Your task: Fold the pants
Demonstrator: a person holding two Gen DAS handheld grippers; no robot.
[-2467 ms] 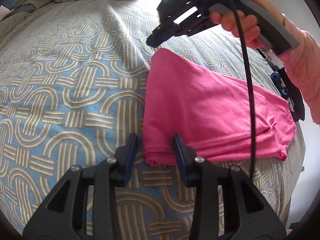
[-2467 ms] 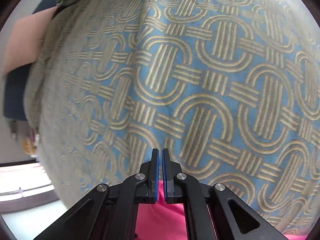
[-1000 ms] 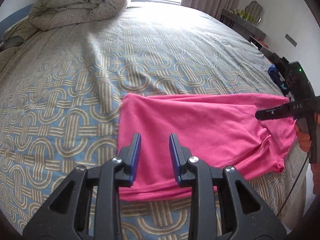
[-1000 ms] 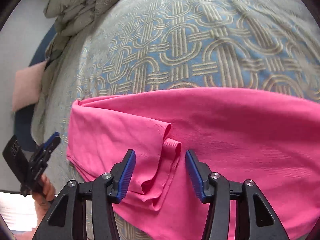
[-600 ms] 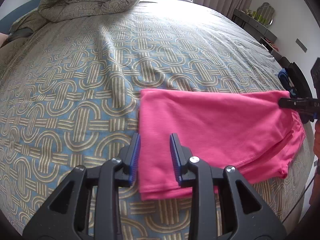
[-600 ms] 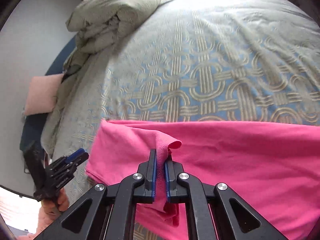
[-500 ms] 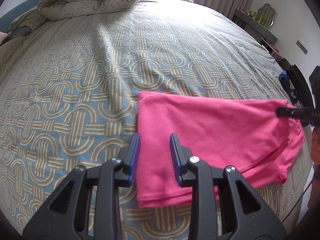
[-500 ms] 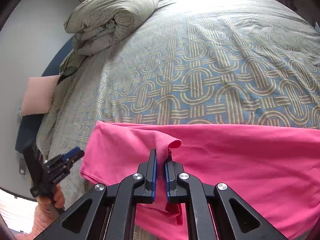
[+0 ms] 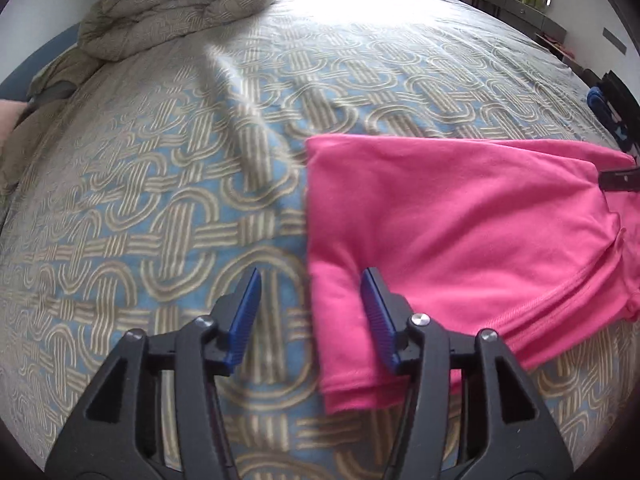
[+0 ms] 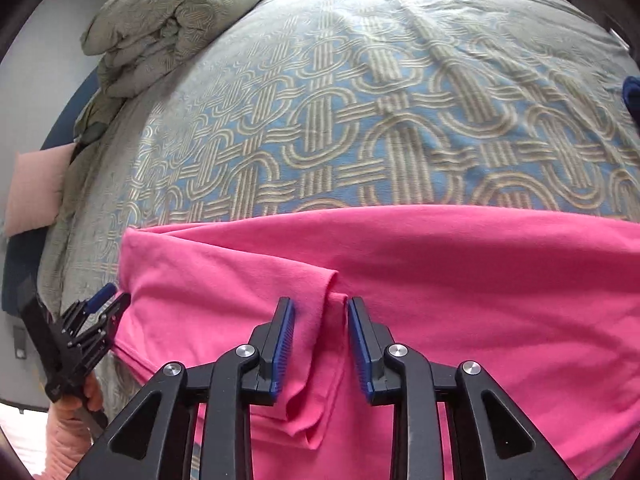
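Pants [image 9: 460, 216], pink, folded, flat on patterned bedspread [image 9: 160, 200]. Left gripper [image 9: 310, 308] jaws spreading, straddling the pants' edge, pads clear of cloth. Right gripper [image 10: 320, 344] jaws opening around a raised fabric ridge, not pinching. Rolled duvet [image 10: 172, 20] at 10 o'clock.

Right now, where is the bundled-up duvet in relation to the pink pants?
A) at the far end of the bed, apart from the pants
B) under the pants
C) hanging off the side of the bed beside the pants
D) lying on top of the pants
A: the duvet sits heaped at the far end of the bed, with bare patterned cover between it and the pink pants.
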